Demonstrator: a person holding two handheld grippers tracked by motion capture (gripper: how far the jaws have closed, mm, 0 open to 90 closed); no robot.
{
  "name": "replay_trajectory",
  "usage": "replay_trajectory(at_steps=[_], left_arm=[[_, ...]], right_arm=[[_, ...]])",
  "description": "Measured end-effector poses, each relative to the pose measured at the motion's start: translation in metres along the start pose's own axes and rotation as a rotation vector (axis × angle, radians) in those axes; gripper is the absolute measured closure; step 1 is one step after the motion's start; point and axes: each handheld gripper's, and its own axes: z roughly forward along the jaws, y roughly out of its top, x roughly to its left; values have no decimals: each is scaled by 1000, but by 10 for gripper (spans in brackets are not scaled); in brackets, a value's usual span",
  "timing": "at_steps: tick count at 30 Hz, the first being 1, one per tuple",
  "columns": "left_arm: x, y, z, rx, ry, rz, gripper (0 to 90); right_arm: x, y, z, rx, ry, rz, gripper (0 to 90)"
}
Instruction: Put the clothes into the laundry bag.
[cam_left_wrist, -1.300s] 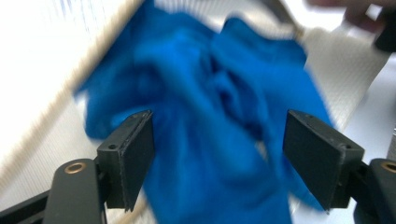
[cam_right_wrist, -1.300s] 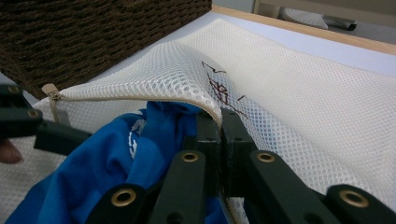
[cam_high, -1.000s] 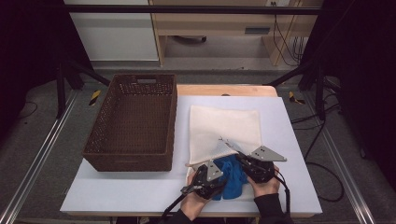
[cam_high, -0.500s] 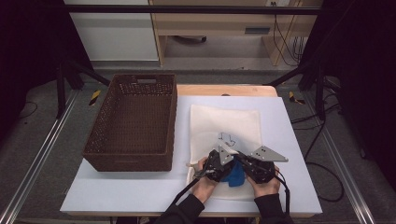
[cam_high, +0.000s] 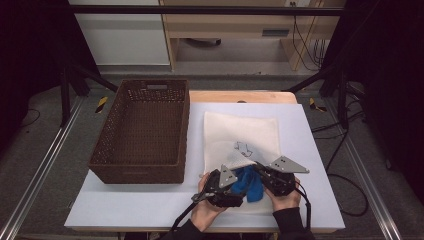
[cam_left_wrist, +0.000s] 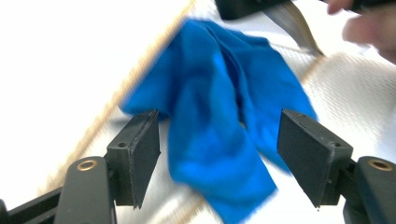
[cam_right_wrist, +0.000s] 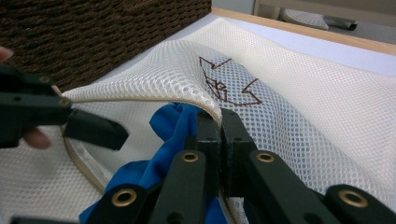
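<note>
High view: near edge of the white table (cam_high: 125, 210), with a blue cloth (cam_high: 248, 182) bunched at the mouth of a white mesh laundry bag (cam_high: 240, 132), between the left gripper (cam_high: 223, 186) and the right gripper (cam_high: 264, 172); empty wicker basket (cam_high: 142, 130) standing just beside the bag, to its left. Left gripper view: jaws apart, having just opened, pads off the cloth (cam_left_wrist: 224, 126), which lies loose between and beyond them on the mesh bag (cam_left_wrist: 355, 93), still mostly outside. Right gripper view: jaws together, clamped on the upper rim of the bag (cam_right_wrist: 261, 93), lifting it so the opening gapes; blue cloth (cam_right_wrist: 175, 123) just under that raised lip, partly tucked in, with the open left gripper (cam_right_wrist: 74, 119) near the mouth. By appearances, stuffing under way and roughly midway: opening held, cloth released at the entrance; left to do, pushing the remainder inside and closing the bag, perhaps then into the basket.
</note>
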Motion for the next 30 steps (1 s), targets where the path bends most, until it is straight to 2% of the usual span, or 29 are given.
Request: replay_trajectory(at_steps=[3, 4, 5, 6, 7, 8, 9, 10, 12, 16, 17, 18, 20, 22, 24, 28, 30], left_arm=[[-3, -3, 2, 15, -20, 12, 287], [-7, -4, 10, 29, -29, 18, 287], [-7, -4, 10, 29, -29, 18, 288], [-10, -3, 20, 46, -36, 20, 292], [-10, -3, 20, 46, -36, 20, 295], [-13, -2, 32, 62, -29, 27, 301], [-13, -2, 32, 62, -29, 27, 312], [-15, -1, 42, 67, -18, 27, 346], [-16, 1, 47, 58, 12, 28, 439], [-16, 7, 48, 61, 15, 28, 718], [-17, 12, 48, 52, 40, 54, 771], [-17, 15, 49, 43, 41, 57, 789], [-16, 22, 49, 16, 65, 80, 806], [-12, 27, 52, 12, 76, 90, 809], [-7, 30, 61, 8, 89, 79, 809], [-1, 26, 75, 17, 109, 83, 773], [-1, 26, 76, 7, 106, 68, 742]], right_arm=[[0, 0, 1, 0, -1, -1, 878], [1, 0, 1, 4, 1, 0, 878], [1, 0, 1, 4, 1, 0, 878], [1, 0, 1, 4, 2, -2, 878], [1, 0, 1, 5, 2, -2, 878], [1, 0, 1, 5, 2, 0, 879], [1, 0, 1, 5, 2, 0, 879], [1, 0, 1, 5, 3, -1, 879], [1, 0, 1, 7, 5, -1, 879], [1, 0, 2, 9, 10, 6, 881], [1, 0, 2, 10, 11, 8, 881], [1, 1, 1, 9, 11, 7, 881], [1, 1, 1, 9, 12, 4, 881], [1, 1, 0, 4, 11, 7, 881], [0, 2, -1, 0, 10, 13, 881], [0, 2, -2, -2, 5, 15, 881], [0, 1, -1, 1, 3, 15, 881]])
